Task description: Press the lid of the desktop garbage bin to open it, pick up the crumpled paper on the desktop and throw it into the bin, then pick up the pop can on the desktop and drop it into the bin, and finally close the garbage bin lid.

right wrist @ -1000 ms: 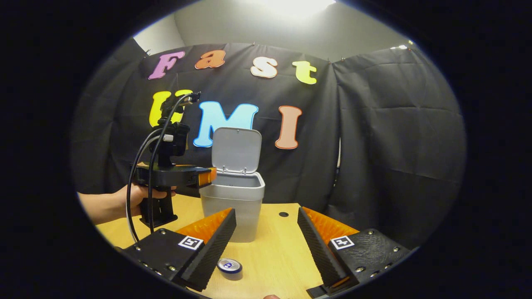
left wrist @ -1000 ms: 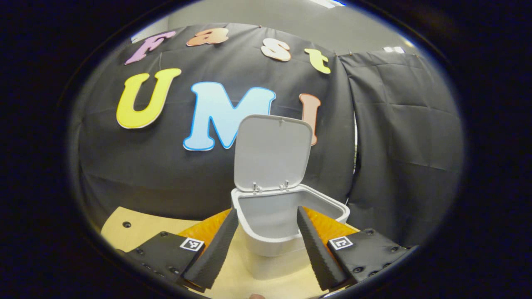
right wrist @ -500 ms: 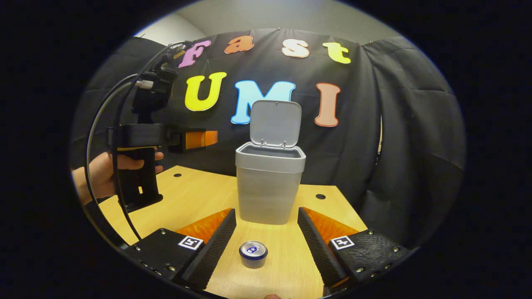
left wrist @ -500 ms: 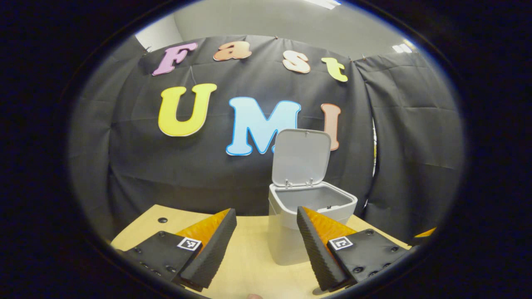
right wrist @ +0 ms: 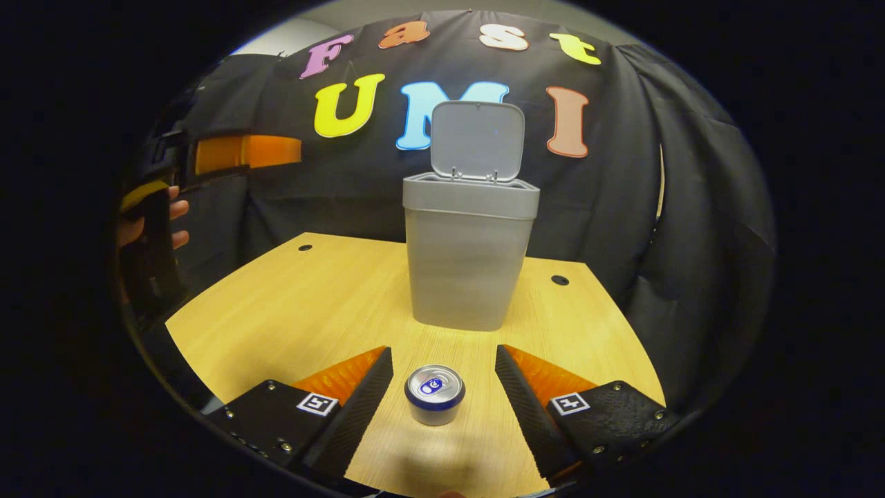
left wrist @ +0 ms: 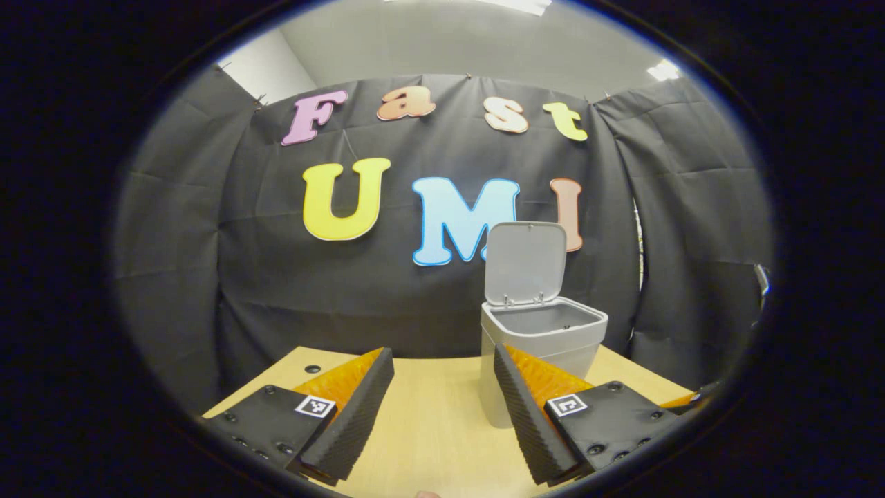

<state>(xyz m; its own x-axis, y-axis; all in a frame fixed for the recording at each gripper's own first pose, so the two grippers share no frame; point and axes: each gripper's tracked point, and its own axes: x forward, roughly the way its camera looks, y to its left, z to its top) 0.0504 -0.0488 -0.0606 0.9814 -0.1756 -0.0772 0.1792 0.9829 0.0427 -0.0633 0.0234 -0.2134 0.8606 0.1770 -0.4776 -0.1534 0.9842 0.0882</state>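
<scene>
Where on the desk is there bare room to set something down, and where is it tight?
Bare wood lies on the table left of the bin, out to the left edge, and a narrower strip right of it. It is crowded in front: the pop can stands upright between the open jaws of the right gripper, close before the bin.

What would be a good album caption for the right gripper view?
Open right gripper straddling an upright pop can, with the open-lidded bin behind.
</scene>
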